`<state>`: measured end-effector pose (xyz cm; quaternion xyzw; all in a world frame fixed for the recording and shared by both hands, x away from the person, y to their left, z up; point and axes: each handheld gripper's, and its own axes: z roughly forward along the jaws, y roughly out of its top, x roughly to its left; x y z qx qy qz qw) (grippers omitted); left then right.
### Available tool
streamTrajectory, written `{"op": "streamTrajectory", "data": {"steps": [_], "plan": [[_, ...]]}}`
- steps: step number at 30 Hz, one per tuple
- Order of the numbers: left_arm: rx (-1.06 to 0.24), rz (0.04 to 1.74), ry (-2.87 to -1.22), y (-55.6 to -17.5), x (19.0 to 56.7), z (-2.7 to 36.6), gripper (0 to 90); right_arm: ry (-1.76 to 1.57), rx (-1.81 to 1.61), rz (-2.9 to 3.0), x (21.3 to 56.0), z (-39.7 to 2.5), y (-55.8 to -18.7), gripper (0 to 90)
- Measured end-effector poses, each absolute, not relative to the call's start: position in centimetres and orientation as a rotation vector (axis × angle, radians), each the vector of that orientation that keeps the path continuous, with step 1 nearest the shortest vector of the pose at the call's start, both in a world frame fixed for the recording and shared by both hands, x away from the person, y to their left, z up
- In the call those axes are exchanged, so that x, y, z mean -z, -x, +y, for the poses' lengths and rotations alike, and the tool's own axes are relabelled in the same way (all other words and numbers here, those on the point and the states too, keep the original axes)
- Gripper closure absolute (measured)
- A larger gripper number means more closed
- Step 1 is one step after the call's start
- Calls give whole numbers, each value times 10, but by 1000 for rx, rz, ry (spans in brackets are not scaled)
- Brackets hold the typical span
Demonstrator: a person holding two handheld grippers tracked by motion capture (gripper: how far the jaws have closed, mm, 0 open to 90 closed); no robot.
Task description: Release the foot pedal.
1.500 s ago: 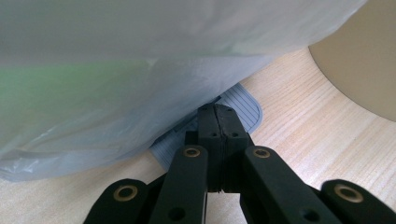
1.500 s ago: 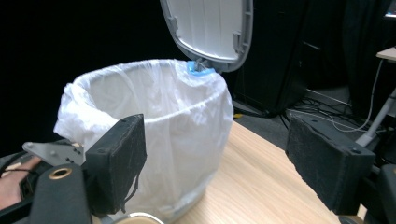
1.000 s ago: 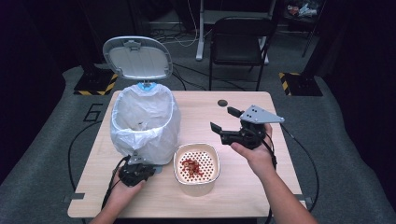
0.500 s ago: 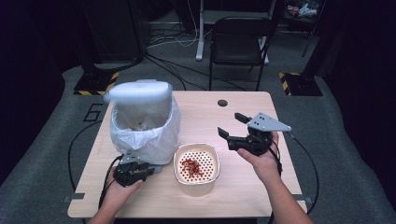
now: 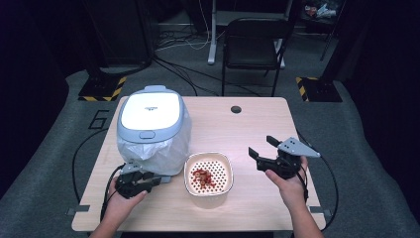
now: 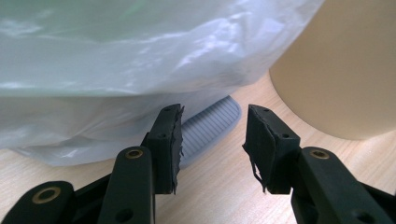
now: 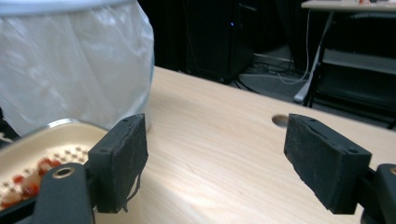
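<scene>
The pedal (image 6: 208, 127), a ribbed grey tab at the foot of the bin (image 5: 152, 130), is seen just beyond the fingertips of the left gripper (image 5: 148, 180), lying flat on the table (image 5: 247, 129) and partly tucked under the white liner bag (image 6: 140, 56). The left gripper's jaws are parted, with nothing held between them; the pedal is placed ahead of the gap, nearer the left-hand finger (image 6: 167, 144) in the left gripper view. The bin's lid (image 5: 151, 111) is seen shut. Beside the other finger, a cream bowl (image 5: 208, 173) holding red pieces is stood. The right gripper (image 5: 262, 151) is held well apart from the bowl, its jaws spread wide and empty above the bare tabletop.
</scene>
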<state>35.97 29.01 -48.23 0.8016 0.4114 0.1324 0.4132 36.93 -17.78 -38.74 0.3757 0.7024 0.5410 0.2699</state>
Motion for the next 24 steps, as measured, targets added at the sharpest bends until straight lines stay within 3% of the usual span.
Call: {"op": "streamTrajectory", "data": {"steps": [12, 24], "plan": [[-312, 1052, -2002, -361, 483, 297, 558, -1052, -1391, 1902, 415, -184, -370, 210], [-307, 1073, -1980, -360, 483, 305, 496, -1119, -1259, 1897, 449, -204, -377, 183]]}}
